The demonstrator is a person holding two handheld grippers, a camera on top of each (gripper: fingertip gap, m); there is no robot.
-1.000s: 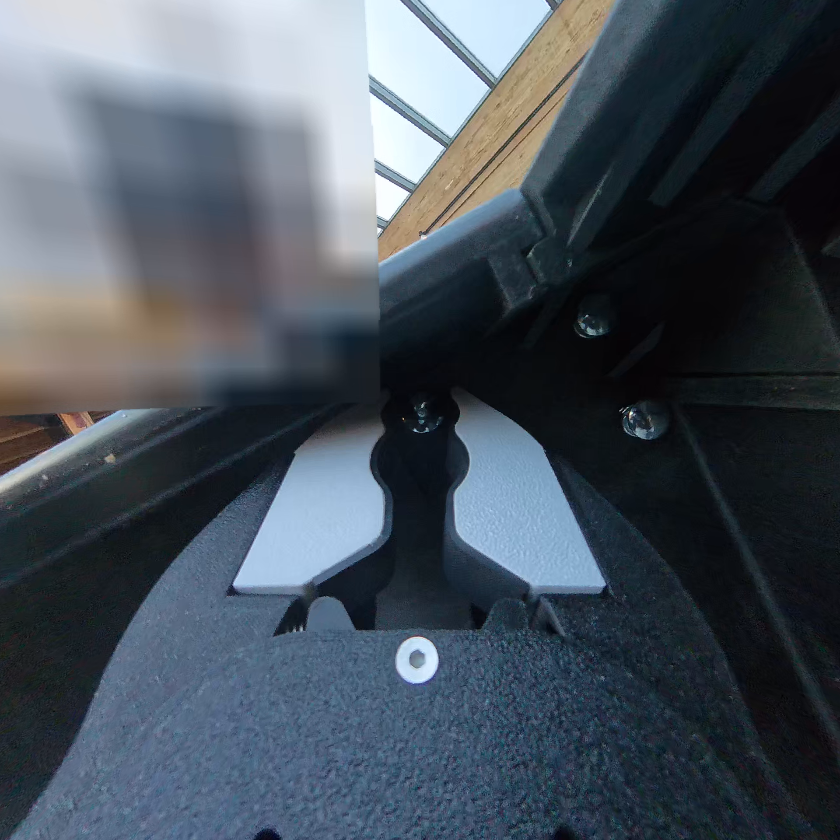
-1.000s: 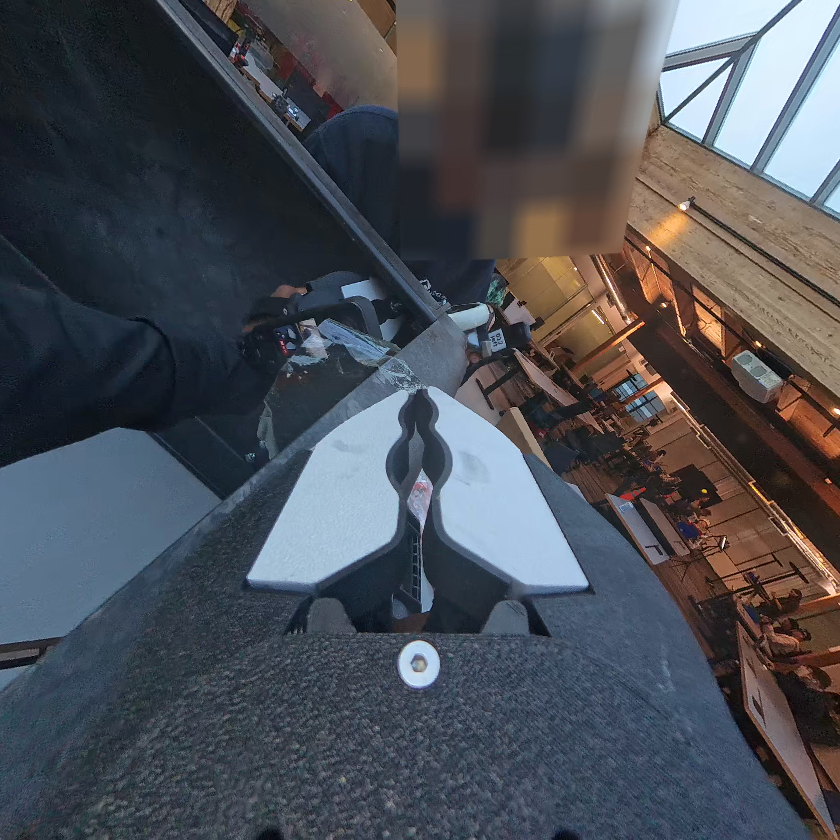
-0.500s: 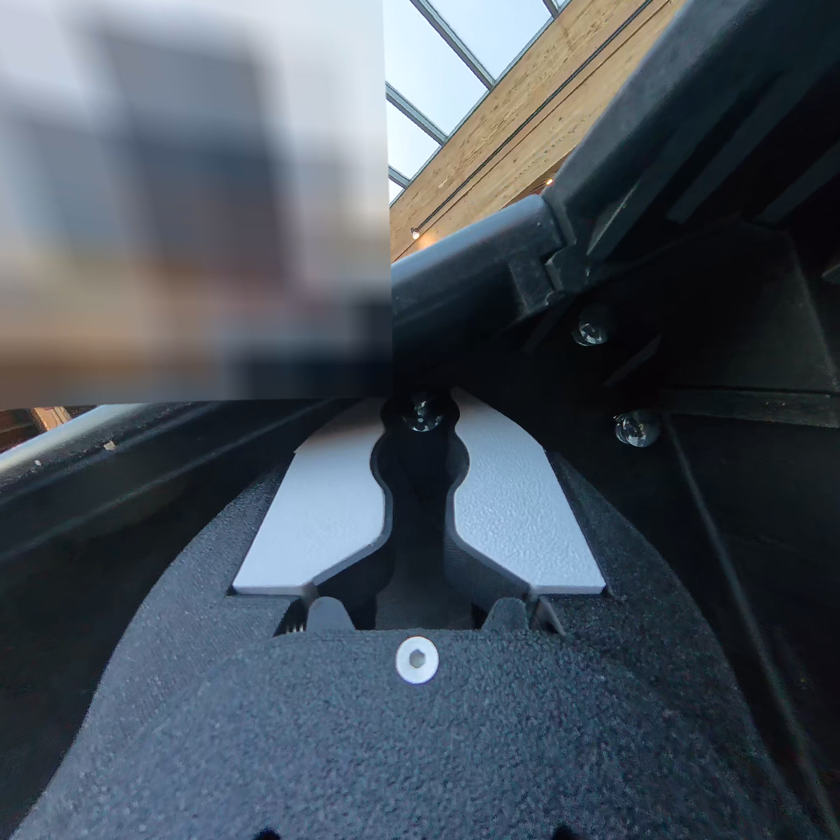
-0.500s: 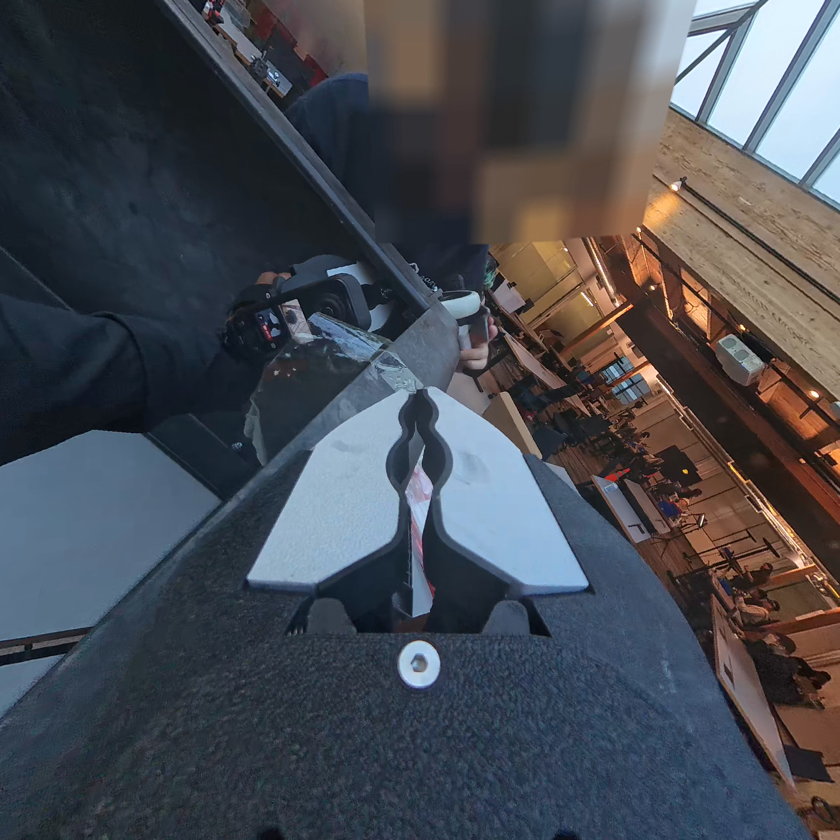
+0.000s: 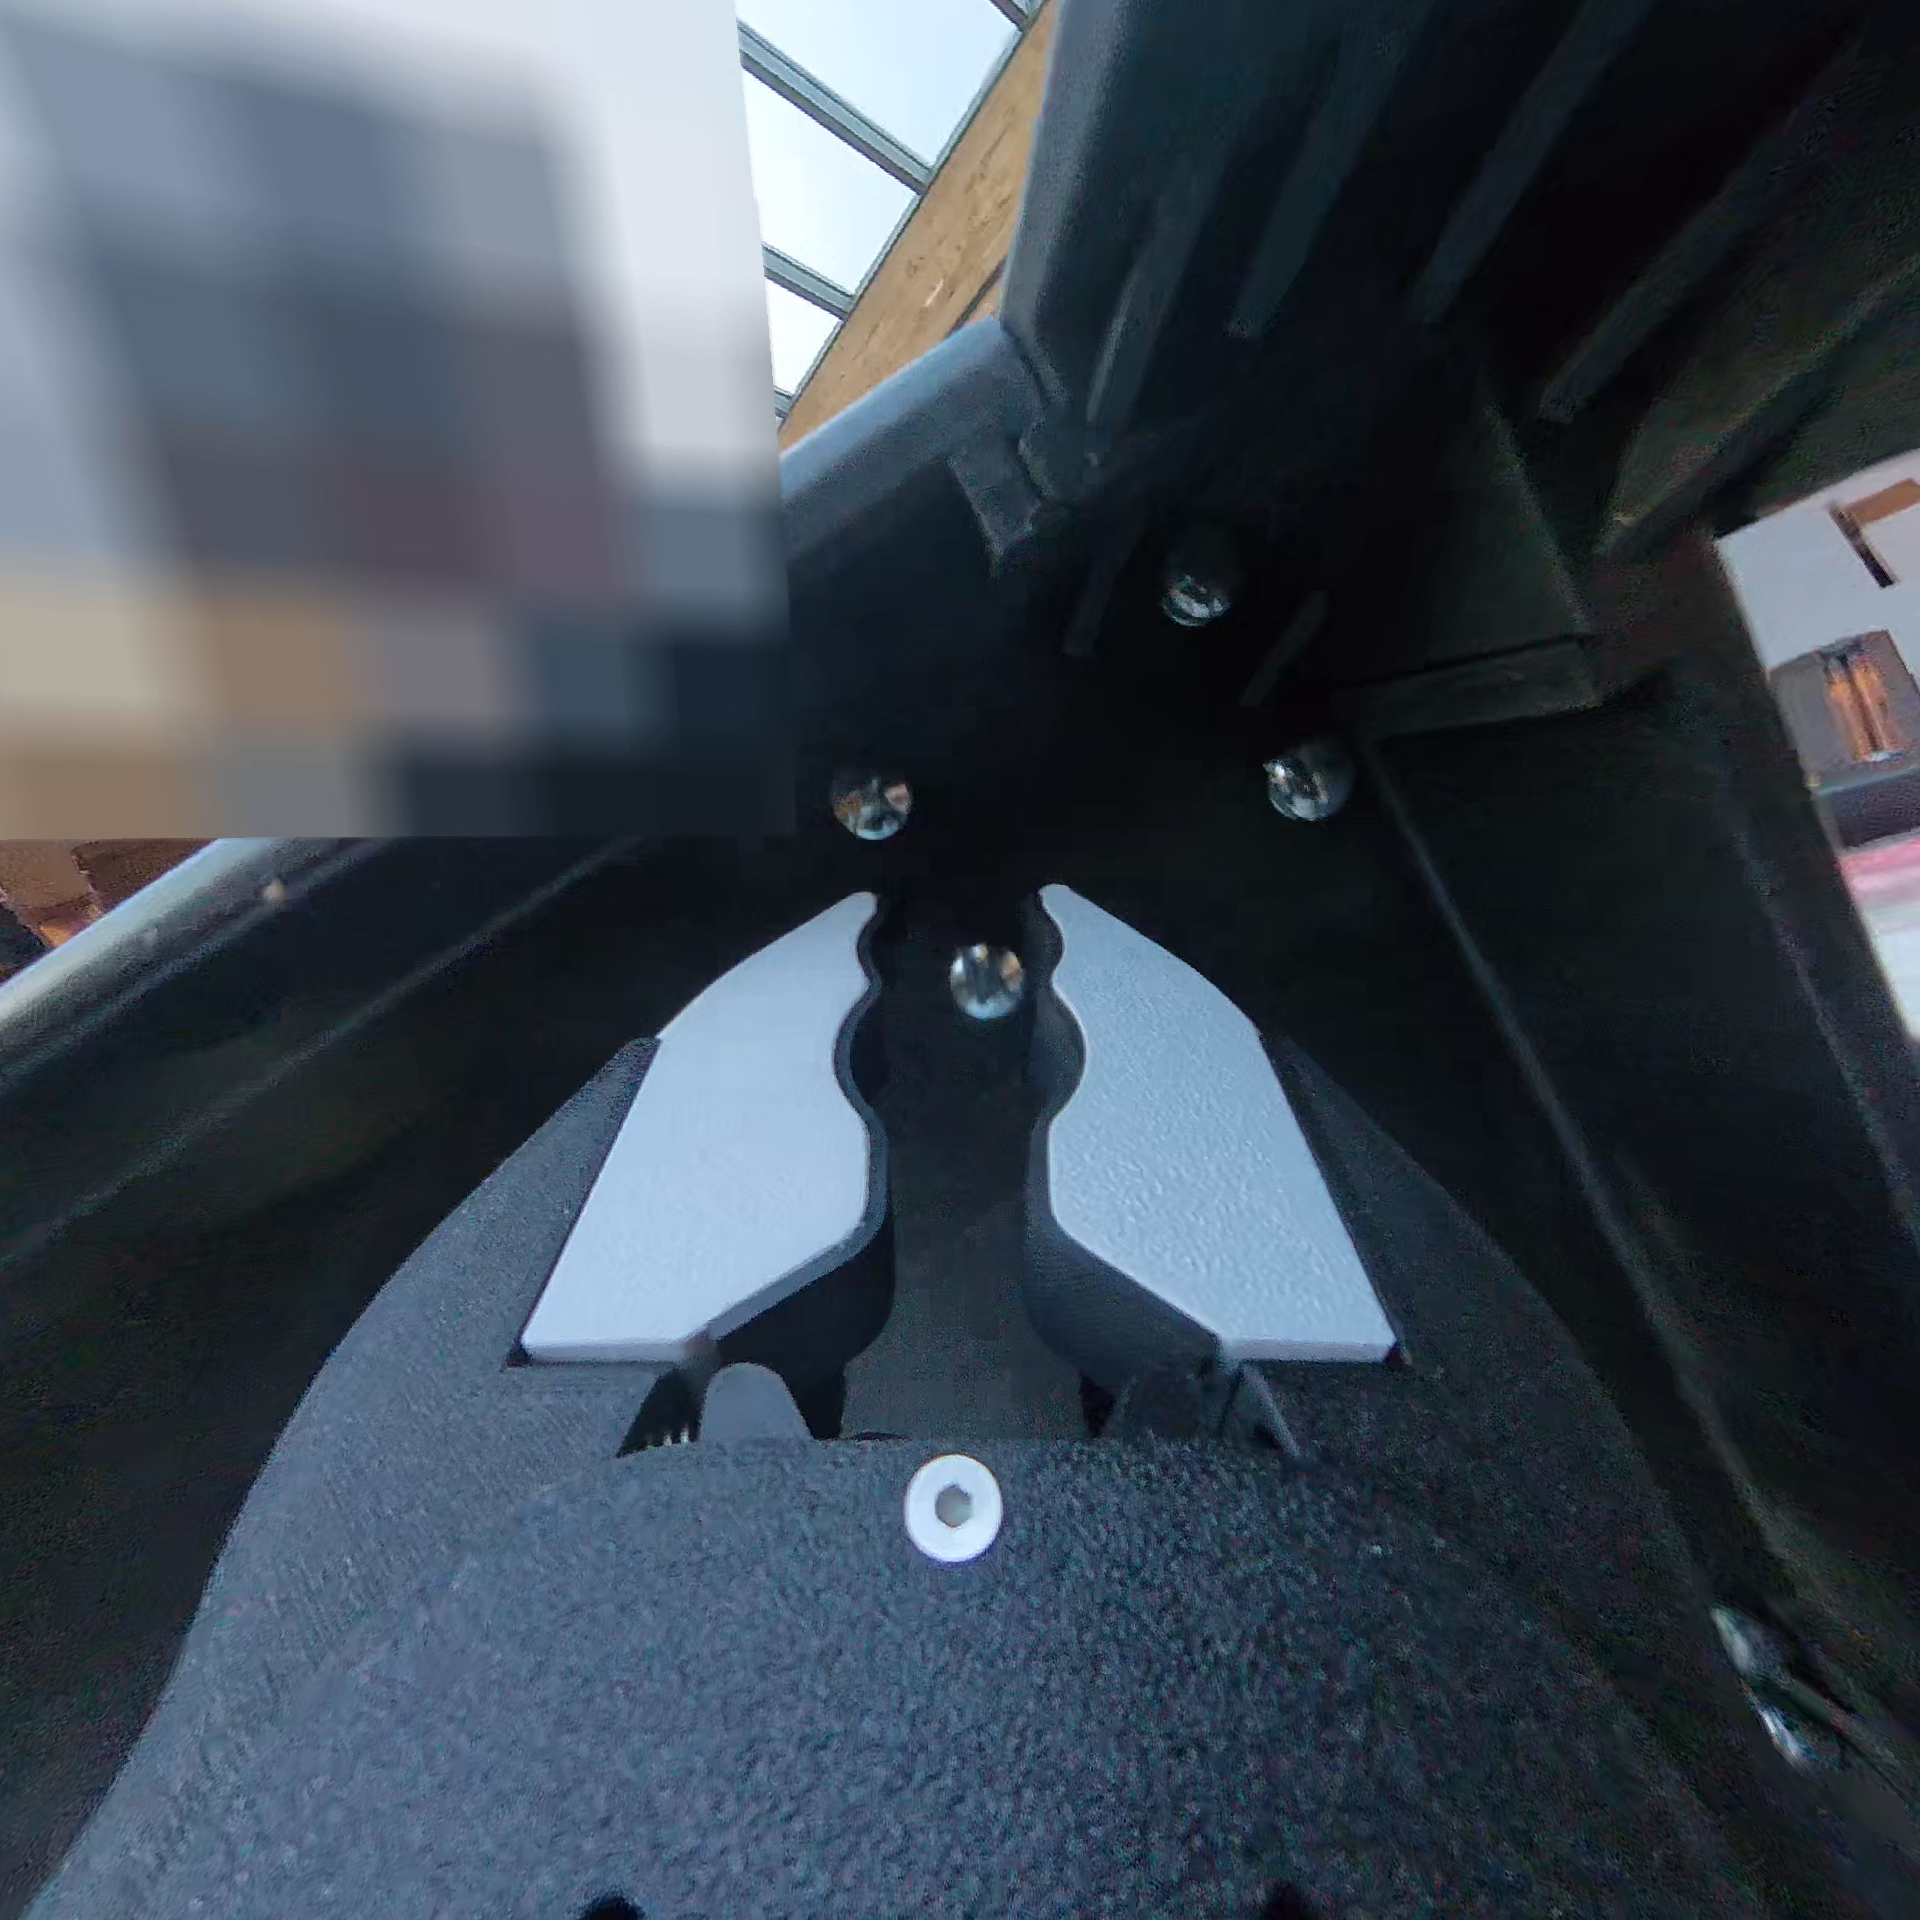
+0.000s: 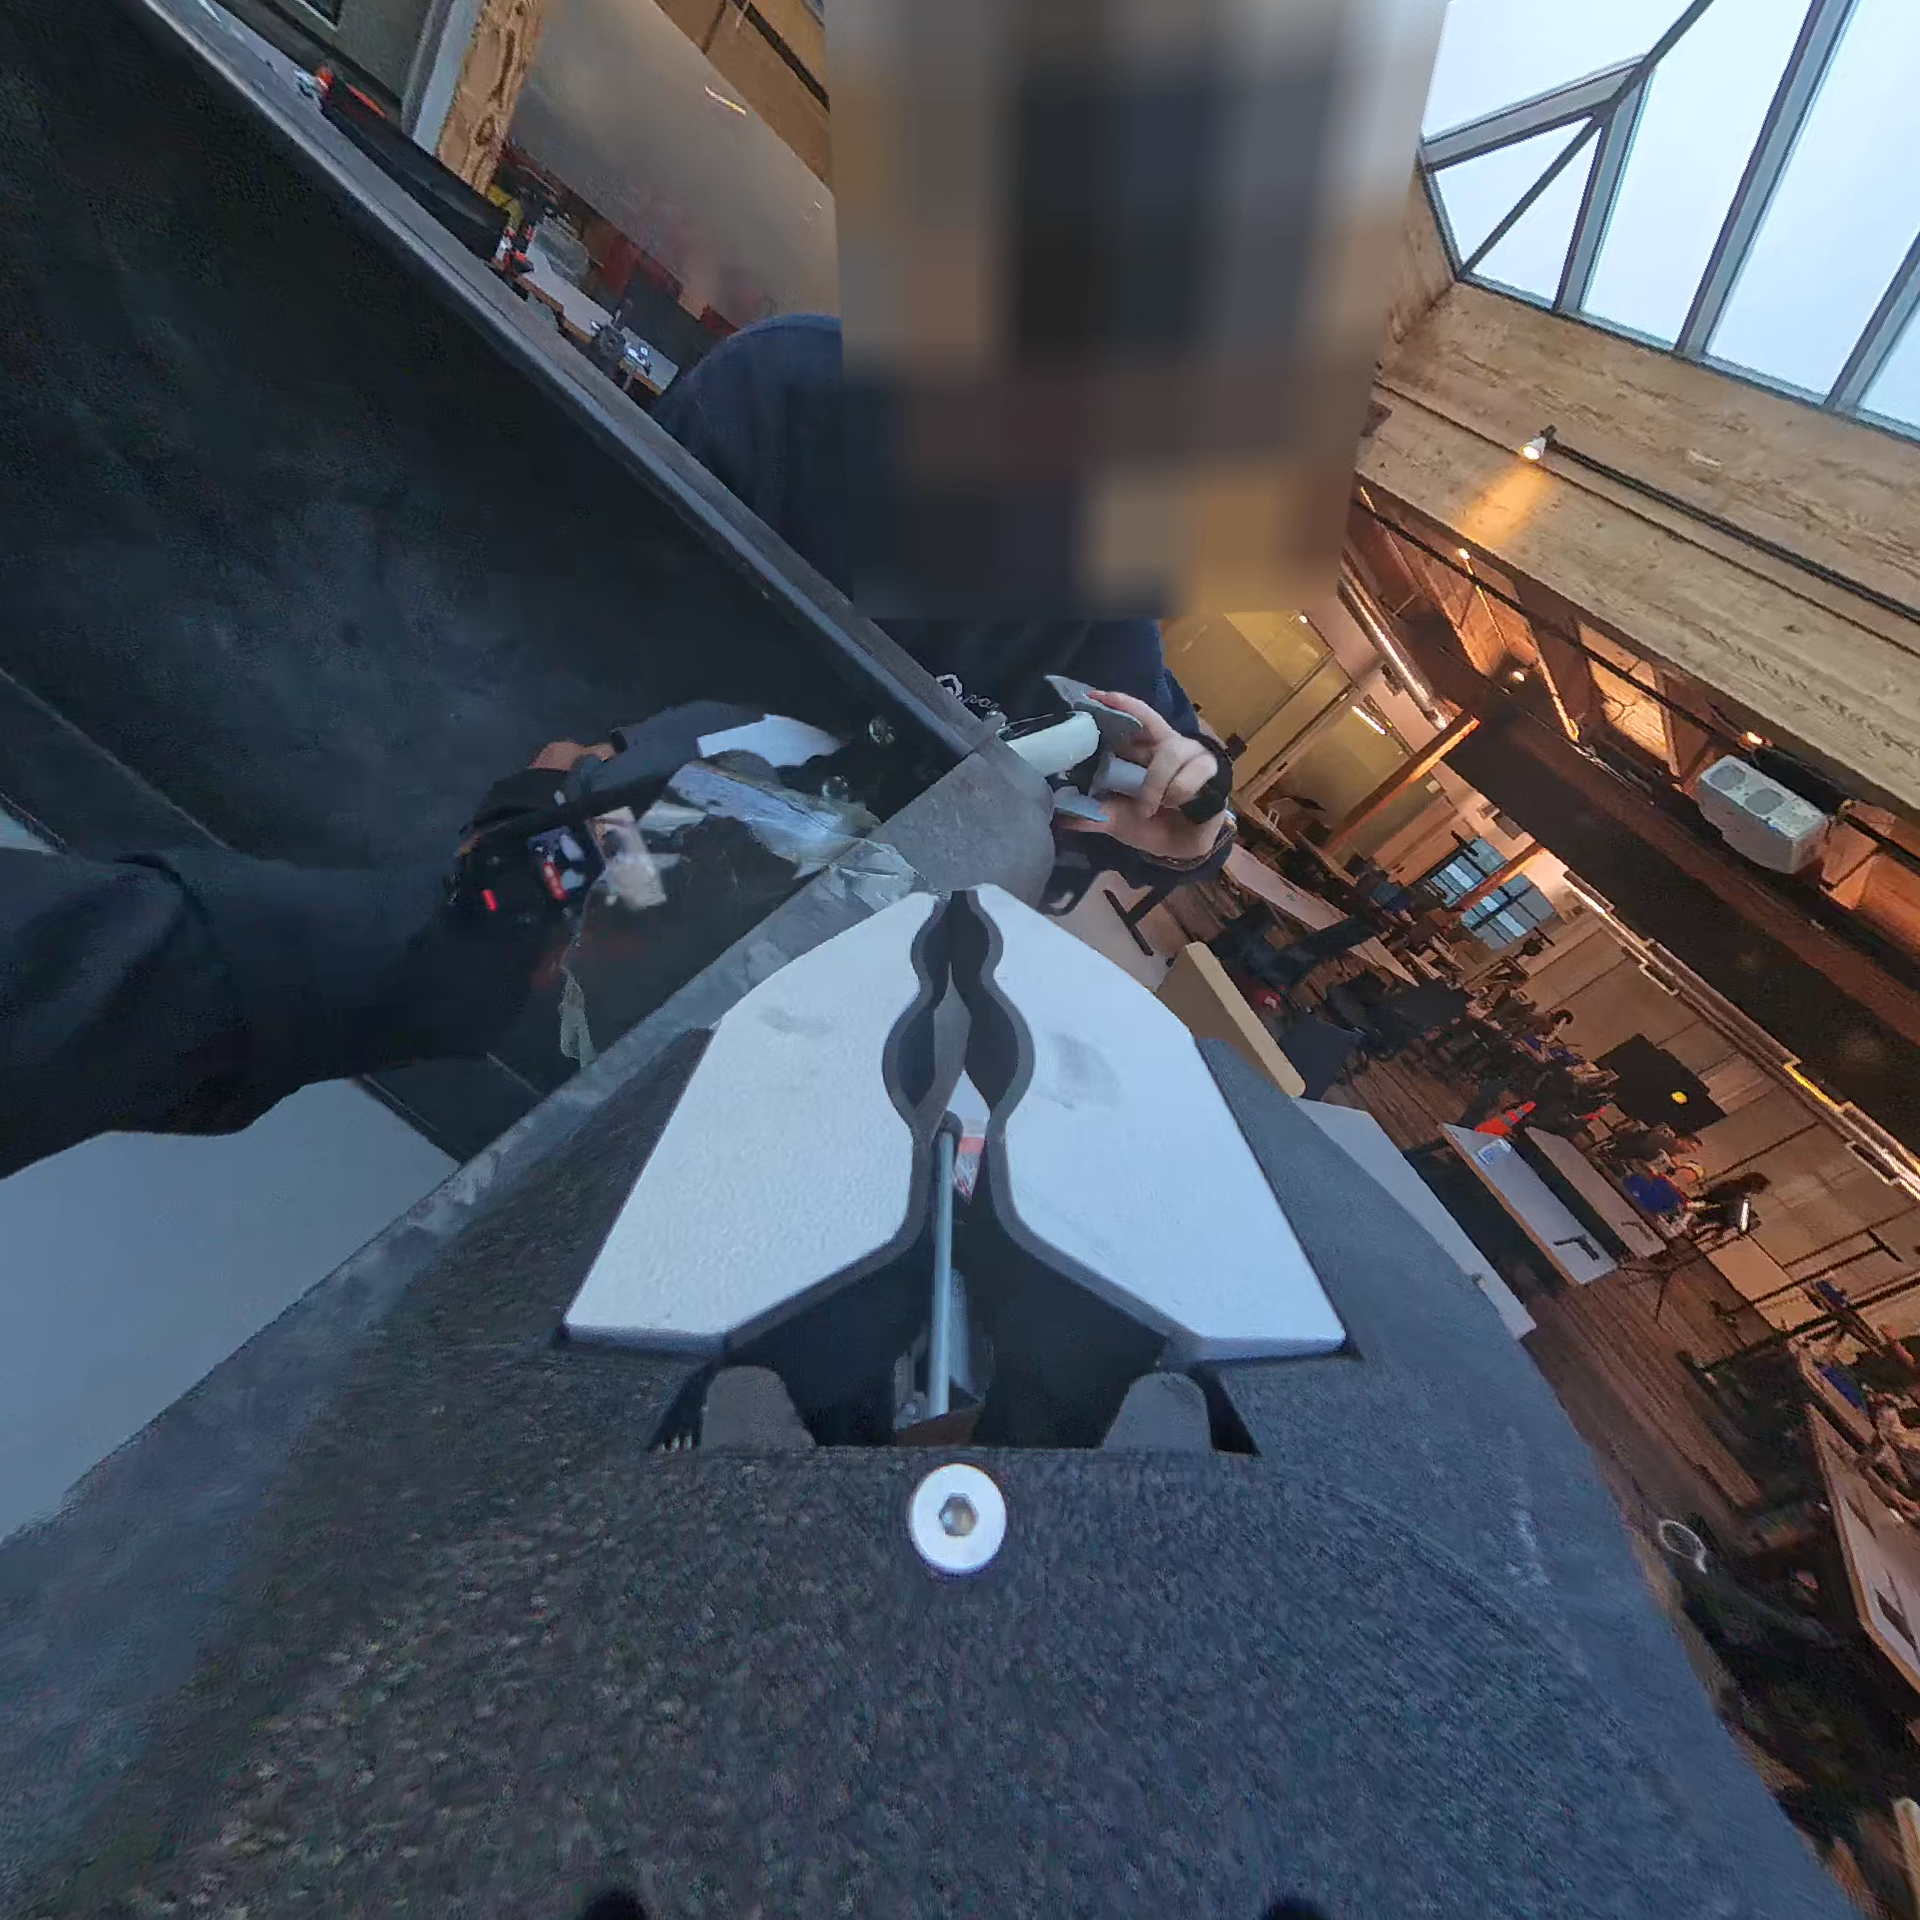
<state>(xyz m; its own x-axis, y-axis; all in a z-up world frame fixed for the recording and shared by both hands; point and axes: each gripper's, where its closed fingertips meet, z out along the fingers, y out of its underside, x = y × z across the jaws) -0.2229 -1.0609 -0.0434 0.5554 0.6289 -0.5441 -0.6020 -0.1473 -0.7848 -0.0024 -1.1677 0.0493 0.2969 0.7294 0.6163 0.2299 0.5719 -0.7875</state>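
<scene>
My left gripper (image 5: pixel 958 904) stands narrowly parted and empty, nosing at a bolt (image 5: pixel 987 982) in the black frame (image 5: pixel 1507 935) corner, while my right gripper (image 6: pixel 958 920) is closed, tips near a grey rim (image 6: pixel 971 831).

Dim bluish skylight (image 6: pixel 1756 197) daylight, warm lamps, deep shadow, fisheye-warped edges.
</scene>
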